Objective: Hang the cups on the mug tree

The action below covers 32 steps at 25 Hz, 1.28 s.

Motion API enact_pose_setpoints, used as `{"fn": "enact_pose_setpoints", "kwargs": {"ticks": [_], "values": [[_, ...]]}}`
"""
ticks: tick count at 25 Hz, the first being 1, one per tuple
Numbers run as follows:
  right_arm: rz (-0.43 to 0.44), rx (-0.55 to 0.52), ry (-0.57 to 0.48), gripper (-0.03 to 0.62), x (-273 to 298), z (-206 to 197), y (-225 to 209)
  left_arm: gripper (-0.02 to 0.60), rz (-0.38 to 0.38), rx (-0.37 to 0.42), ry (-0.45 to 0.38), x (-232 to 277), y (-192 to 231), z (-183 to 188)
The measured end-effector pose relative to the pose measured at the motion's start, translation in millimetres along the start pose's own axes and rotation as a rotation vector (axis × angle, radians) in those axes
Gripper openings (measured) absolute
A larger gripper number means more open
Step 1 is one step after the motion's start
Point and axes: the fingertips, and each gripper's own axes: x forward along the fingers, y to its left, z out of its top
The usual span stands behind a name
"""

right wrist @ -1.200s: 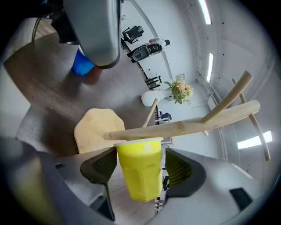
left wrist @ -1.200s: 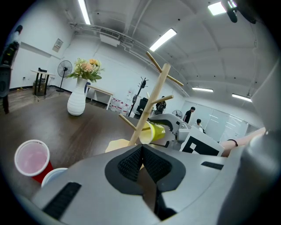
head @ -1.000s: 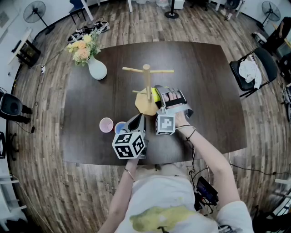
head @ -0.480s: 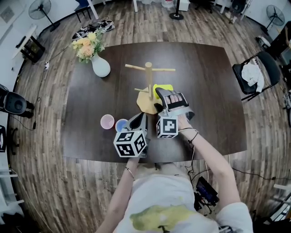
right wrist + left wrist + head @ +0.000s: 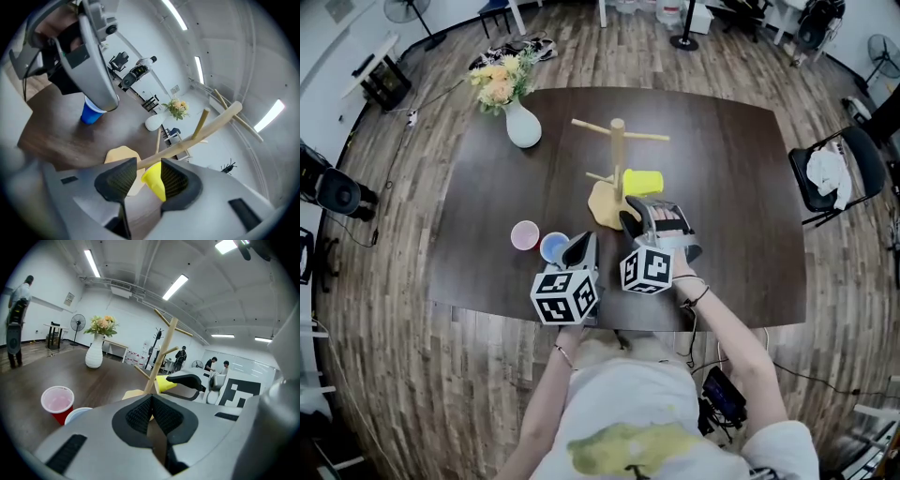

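Just ahead of the right gripper (image 5: 144, 172), whose jaws, apart and empty, have just been closing, the yellow plastic cup (image 5: 642, 181) hangs on the wooden mug tree (image 5: 618, 150). It looks light and crushable, best pinched gently at the rim. The left gripper (image 5: 151, 413) is closed and empty.

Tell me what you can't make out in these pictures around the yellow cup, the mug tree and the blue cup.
- Yellow cup: its contact with the mug tree peg is too small in the head view and partly covered by the fingers in the right gripper view.
- Right gripper: fingers apart, just closing, cup between them; touch unclear.
- Blue cup: partly hidden behind the left gripper in every view.
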Motion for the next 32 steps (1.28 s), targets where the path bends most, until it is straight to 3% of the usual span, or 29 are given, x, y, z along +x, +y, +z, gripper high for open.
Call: {"fn": "enact_pose_setpoints", "kwargs": {"ticks": [6,9,14,21,32], "values": [[0.031,0.150,-0.032,0.067,-8,9,7,0.017,0.058,-0.022,-0.028,-19,9,-8],[0.053,0.234,-0.050,0.041,-10,14,13,0.017,0.085,-0.033,-0.037,-27,17,-12],[0.130,0.355,-0.090,0.025,-13,29,32,0.017,0.123,-0.045,-0.038,-40,29,-20],[0.322,0.542,-0.102,0.020,-15,46,70,0.017,0.176,-0.063,-0.023,-62,49,-32],[0.433,0.756,-0.122,0.021,-19,80,118,0.015,0.188,-0.092,0.030,-91,84,-55]]}}
